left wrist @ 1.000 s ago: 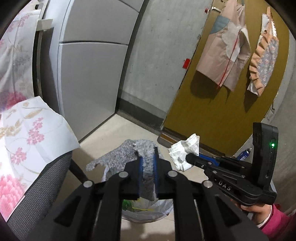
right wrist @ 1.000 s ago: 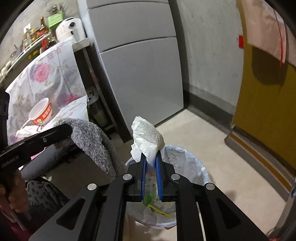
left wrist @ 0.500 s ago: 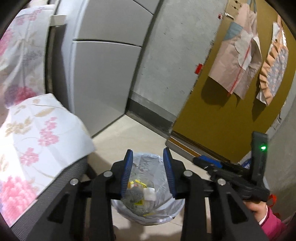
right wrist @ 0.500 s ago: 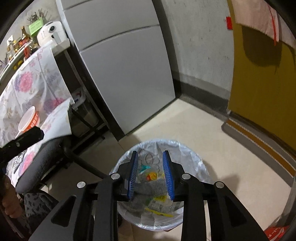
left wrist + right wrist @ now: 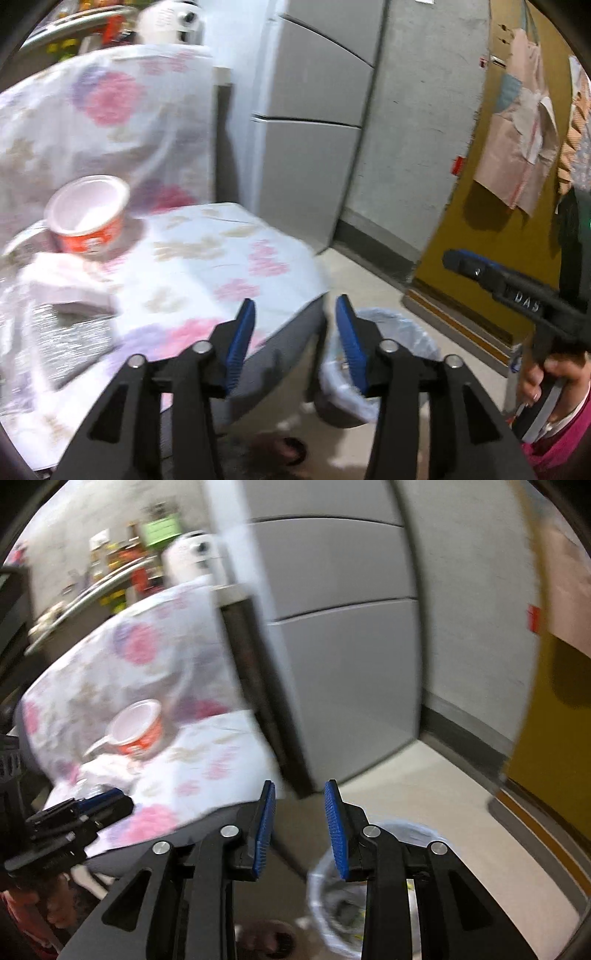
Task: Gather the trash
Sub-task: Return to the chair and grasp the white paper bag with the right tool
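Both frames are smeared with motion blur. The left gripper shows its blue pads apart, jaws opening, and nothing sits between them. Same story for the right gripper: jaws opening, a narrower gap, nothing in it.

Down on the floor, the trash bin with its pale plastic liner sits just beside the grey chair seat. In the right wrist view a little of its inside shows past the right-hand finger: a grey lump and some yellowish scraps, too blurred to name. In the left wrist view the bin peeks out behind the right-hand finger, its contents hidden.

Up on the seat, over the floral cloth, a red-and-white paper cup stands upright with a white inside; whether anything is in it, I cannot tell. Just in front of it lies a pale crumpled wad, and nearer the camera a silvery wrapper, both resting on the cloth.

On the right edge of the left wrist view, a hand in a pink sleeve grips the other gripper's handle.
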`<state>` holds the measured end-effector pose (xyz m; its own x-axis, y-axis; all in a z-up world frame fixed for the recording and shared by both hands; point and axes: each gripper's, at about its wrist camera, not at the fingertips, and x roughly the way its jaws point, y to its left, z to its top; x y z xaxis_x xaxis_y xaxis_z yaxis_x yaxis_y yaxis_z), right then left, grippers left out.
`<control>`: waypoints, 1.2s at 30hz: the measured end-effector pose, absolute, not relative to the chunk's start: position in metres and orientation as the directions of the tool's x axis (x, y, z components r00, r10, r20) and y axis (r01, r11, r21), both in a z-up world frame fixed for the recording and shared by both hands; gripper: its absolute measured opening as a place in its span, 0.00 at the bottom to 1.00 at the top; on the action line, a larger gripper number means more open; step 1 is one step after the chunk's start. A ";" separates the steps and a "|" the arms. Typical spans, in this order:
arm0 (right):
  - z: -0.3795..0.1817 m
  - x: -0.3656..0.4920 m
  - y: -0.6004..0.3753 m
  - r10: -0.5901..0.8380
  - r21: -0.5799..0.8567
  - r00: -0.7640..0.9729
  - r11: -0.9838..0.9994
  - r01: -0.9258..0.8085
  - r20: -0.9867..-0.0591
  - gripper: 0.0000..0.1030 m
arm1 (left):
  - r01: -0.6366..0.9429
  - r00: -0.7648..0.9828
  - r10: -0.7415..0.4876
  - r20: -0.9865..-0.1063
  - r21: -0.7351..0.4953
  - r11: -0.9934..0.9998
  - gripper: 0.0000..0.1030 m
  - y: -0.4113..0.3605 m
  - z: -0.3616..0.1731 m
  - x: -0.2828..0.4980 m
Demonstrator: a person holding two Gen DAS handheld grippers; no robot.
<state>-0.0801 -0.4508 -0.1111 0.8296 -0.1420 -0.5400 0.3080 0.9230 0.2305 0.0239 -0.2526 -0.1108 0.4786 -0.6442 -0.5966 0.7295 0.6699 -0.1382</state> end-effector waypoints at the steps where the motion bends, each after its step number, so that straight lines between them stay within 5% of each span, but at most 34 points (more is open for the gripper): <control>1: -0.108 -0.074 -0.442 -0.123 0.226 0.834 0.932 0.283 -0.538 0.36 | 0.712 0.501 -0.629 -0.595 -0.130 0.690 0.48 -0.239 -0.108 0.025; 7: -0.099 -0.020 -0.363 0.044 0.158 0.833 0.986 0.053 -0.551 0.45 | 0.571 0.609 -0.524 -0.596 -0.129 0.811 0.58 -0.156 -0.102 0.042; 18: -0.120 0.077 -0.247 0.198 0.017 0.746 0.970 -0.243 -0.636 0.46 | 0.234 0.732 -0.264 -0.628 -0.132 0.963 0.58 -0.019 -0.111 0.084; 36: -0.180 0.187 -0.163 -0.015 -0.341 0.693 0.878 -0.335 -0.720 0.52 | 0.162 0.709 -0.237 -0.664 -0.173 0.972 0.58 0.012 -0.132 0.114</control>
